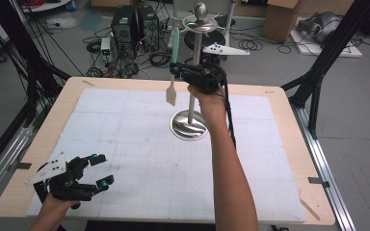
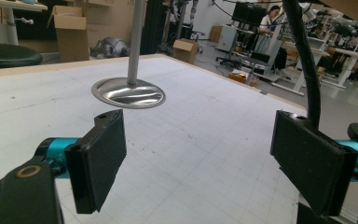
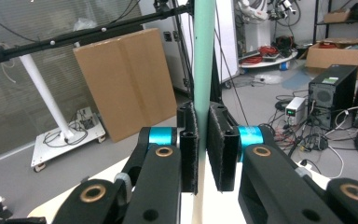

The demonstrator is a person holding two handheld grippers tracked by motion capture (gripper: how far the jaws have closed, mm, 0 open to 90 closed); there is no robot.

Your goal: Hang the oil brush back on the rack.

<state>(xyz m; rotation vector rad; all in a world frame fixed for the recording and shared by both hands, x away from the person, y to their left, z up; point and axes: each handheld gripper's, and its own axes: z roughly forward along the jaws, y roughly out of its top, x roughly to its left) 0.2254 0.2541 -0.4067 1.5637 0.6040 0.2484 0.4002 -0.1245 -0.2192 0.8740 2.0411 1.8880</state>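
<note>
Pinching the spatula (image 1: pixel 173 72) mid-handle, long axis upright, blade down, the right tool (image 1: pixel 176 70) held it raised just beside the stand (image 1: pixel 191 86), while the left tool (image 1: pixel 99 169) rested spread, well apart, near the desk (image 1: pixel 279 144) corner.

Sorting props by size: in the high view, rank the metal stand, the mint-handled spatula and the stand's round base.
1. Tall metal stand, largest.
2. Mint-handled spatula with cream blade.
3. Round shiny base, close to the spatula, so unsure.
</note>
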